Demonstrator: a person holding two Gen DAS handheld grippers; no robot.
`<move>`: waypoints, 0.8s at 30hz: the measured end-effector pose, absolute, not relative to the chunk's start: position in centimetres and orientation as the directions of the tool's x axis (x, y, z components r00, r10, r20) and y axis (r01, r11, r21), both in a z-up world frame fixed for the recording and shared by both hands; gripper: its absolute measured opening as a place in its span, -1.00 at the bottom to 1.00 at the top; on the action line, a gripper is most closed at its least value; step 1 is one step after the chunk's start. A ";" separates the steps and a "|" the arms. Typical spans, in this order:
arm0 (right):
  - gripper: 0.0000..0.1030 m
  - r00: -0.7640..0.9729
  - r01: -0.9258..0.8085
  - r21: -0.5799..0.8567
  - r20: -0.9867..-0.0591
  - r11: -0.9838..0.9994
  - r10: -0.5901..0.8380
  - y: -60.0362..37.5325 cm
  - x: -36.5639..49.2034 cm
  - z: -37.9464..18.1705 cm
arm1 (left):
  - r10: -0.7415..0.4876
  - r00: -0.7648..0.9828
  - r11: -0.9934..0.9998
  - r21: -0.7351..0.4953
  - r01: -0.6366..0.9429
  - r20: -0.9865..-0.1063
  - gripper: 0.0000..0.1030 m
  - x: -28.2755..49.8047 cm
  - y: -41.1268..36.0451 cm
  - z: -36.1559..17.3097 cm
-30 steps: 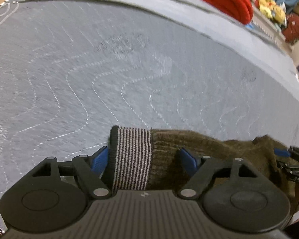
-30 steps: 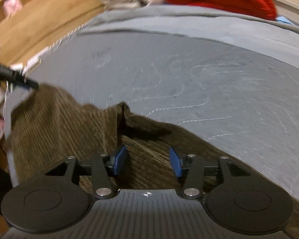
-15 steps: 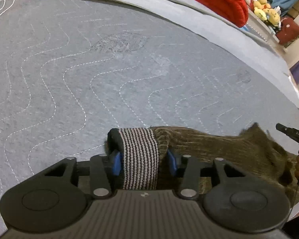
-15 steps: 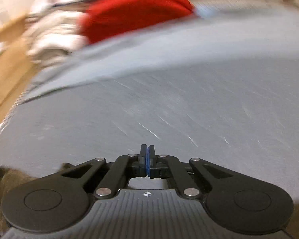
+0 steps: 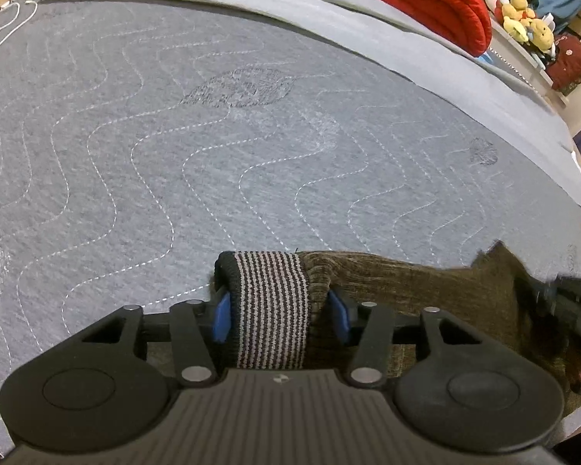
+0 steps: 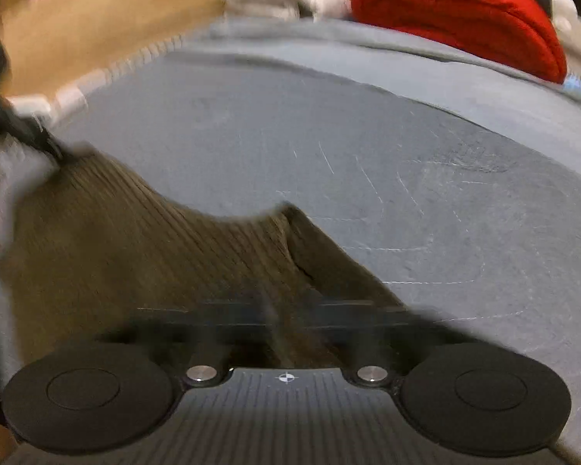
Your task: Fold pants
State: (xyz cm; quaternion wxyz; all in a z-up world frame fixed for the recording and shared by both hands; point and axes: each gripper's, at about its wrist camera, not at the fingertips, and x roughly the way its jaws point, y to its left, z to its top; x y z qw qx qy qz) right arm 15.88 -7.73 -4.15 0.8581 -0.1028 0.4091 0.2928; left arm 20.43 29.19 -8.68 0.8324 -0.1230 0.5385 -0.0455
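Grey quilted mattress (image 5: 213, 162) filled both views, red duvet (image 5: 414, 4) bunched at the far edge. Brown pants (image 5: 406, 279) lay at the near edge. Left gripper (image 5: 279, 316) pinched the striped cuff (image 5: 269, 306), pads pressed on both sides. Right gripper (image 6: 279, 333) was smeared by blur (pads unreadable), apparently pressed together; whether any corduroy was caught couldn't be told. Step: grasping 2 ends before the fold. Next move likely needs a confirmed right-side hold, then carrying cuff toward waist.
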 end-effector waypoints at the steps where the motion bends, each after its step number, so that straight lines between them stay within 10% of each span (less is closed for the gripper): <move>1: -0.95 0.550 -0.549 0.068 -0.721 0.833 0.421 -7.5 16.4 -3.7 | -0.206 0.423 0.967 -0.250 -0.050 -0.882 0.01 20.4 29.1 -8.5; 7: -0.89 0.593 -0.449 0.026 -0.739 0.893 0.320 -6.6 16.6 -5.6 | -0.170 0.398 0.979 -0.201 -0.037 -0.901 0.05 20.7 28.2 -8.9; 12: -0.32 0.689 -0.359 -0.008 -0.677 0.933 0.260 -10.2 15.1 -1.0 | -0.048 0.401 0.997 -0.066 -0.030 -0.915 0.31 21.4 26.7 -7.6; 24: -0.04 0.657 0.554 0.093 -0.660 0.827 -0.365 -47.3 5.1 -2.2 | -0.003 0.549 0.999 0.015 0.028 -0.836 0.32 21.4 19.6 -2.8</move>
